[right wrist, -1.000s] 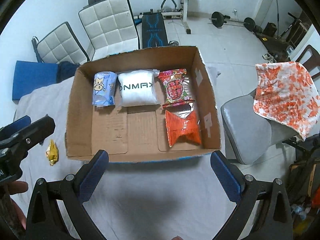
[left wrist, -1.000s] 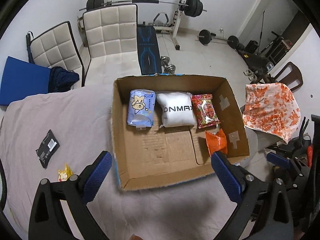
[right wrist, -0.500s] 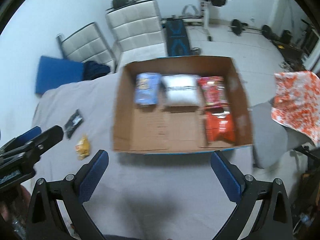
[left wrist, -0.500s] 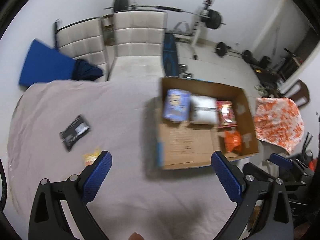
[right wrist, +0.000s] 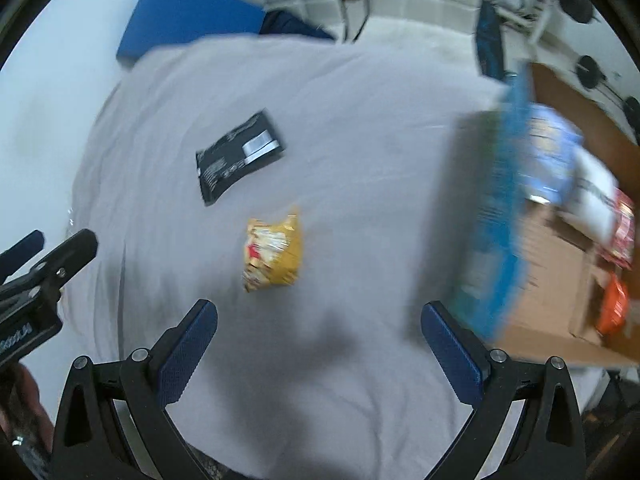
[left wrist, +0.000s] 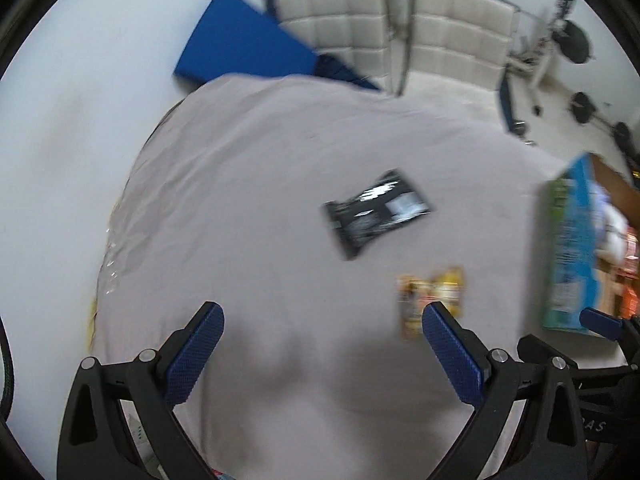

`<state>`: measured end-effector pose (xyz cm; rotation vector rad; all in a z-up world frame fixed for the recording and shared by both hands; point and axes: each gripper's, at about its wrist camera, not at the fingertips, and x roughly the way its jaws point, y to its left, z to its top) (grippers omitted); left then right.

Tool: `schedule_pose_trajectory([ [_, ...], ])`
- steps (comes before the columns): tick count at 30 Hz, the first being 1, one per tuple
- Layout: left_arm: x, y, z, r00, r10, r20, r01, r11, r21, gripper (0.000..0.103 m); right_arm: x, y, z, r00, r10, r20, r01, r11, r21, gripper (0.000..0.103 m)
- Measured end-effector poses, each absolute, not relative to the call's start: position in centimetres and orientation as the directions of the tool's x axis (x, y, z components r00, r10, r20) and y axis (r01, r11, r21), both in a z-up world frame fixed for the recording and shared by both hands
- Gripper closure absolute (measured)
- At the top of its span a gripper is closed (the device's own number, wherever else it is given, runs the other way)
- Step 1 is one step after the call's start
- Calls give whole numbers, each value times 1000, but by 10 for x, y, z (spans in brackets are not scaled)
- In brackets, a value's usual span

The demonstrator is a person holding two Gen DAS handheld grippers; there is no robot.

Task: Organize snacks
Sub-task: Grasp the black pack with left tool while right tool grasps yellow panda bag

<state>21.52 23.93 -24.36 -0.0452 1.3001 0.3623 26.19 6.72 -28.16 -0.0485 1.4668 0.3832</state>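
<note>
Two packets on bench (right wrist: 360, 120): flat packet (right wrist: 239, 157) behind small packet (right wrist: 273, 251) (apart); box (right wrist: 560, 272) at right, holding snacks.

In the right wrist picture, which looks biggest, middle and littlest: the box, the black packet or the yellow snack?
Largest: cardboard box, though it sits partly out of frame.
Then black packet and yellow snack: they look nearly alike, and blur makes ranking unsure.

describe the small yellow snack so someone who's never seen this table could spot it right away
Start at the cardboard box on the grey cloth. Left of it two packets lie loose; the yellow snack packet is the crinkled one, smaller than the flat black packet beyond it.
</note>
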Motion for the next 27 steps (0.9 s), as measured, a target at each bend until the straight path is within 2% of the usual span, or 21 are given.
schedule_pose_trajectory([
  [5, 221, 283, -287, 133, 265, -955, -312, 926, 213, 1, 284, 120, -347, -56, 196, -979, -287, 936, 204, 0],
  [8, 230, 296, -310, 89, 278, -957, -299, 924, 240, 1, 293, 142, -383, -107, 188, -976, -266, 941, 211, 4],
  [10, 236, 304, -322, 65, 269, -961, -291, 926, 239, 1, 295, 152, -401, -133, 177, -975, -266, 942, 207, 22],
  [11, 237, 306, -326, 59, 266, -962, -290, 927, 239, 1, 295, 157, -411, -149, 168, -974, -272, 941, 204, 42],
  [14, 249, 308, -333, 56, 260, -964, -268, 934, 236, 1, 295, 161, -430, -191, 131, -973, -278, 943, 181, 46],
  [16, 257, 304, -334, 67, 247, -967, -245, 943, 224, 1, 297, 156, -431, -205, 135, -969, -279, 941, 191, 46],
  [22, 307, 284, -346, 97, 181, -979, -110, 979, 171, 1, 324, 110, -421, -184, 44, -982, -289, 952, 96, 44],
  [23, 317, 281, -350, 94, 178, -980, -85, 982, 170, 1, 329, 104, -421, -194, 39, -980, -288, 953, 95, 34],
  [24, 327, 276, -355, 88, 159, -983, -54, 987, 154, 1, 333, 97, -419, -198, 33, -980, -280, 956, 89, 13],
  [26, 346, 266, -368, 58, 125, -990, 8, 992, 126, 1, 339, 88, -413, -179, 20, -984, -264, 962, 68, 4],
  [27, 355, 261, -375, 42, 119, -992, 39, 992, 120, 1, 341, 84, -407, -162, 30, -986, -248, 966, 70, 4],
])
